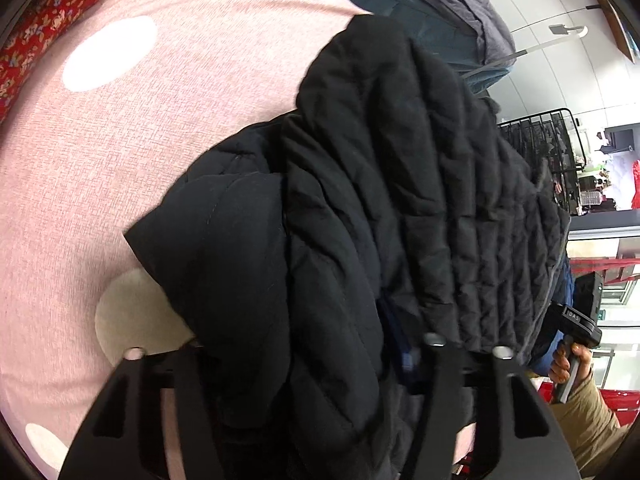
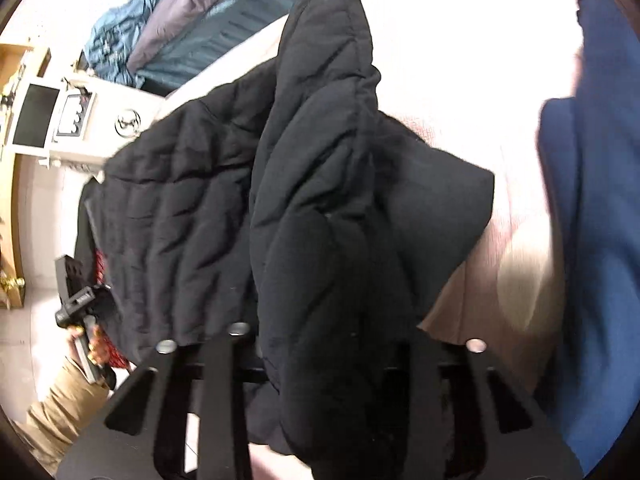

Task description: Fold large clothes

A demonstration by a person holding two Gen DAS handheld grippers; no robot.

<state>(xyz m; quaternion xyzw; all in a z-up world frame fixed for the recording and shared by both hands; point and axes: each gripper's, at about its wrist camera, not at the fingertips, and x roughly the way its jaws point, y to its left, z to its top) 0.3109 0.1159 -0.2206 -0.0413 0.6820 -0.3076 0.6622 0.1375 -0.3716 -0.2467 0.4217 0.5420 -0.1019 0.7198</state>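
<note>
The black quilted jacket (image 1: 380, 208) lies bunched on my pink white-dotted bedspread (image 1: 140, 152), one side hanging over the bed's edge. My left gripper (image 1: 288, 360) and my right gripper (image 2: 320, 344) are each clenched on a thick fold of it. A blue garment (image 2: 592, 200) lies beside it.

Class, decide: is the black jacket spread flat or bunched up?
Bunched up: the jacket lies in thick overlapping folds on the pink bedspread.

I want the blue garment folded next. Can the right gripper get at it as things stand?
Probably not yet: the right gripper is clamped on the black jacket; the blue garment lies unobstructed beside it.
</note>
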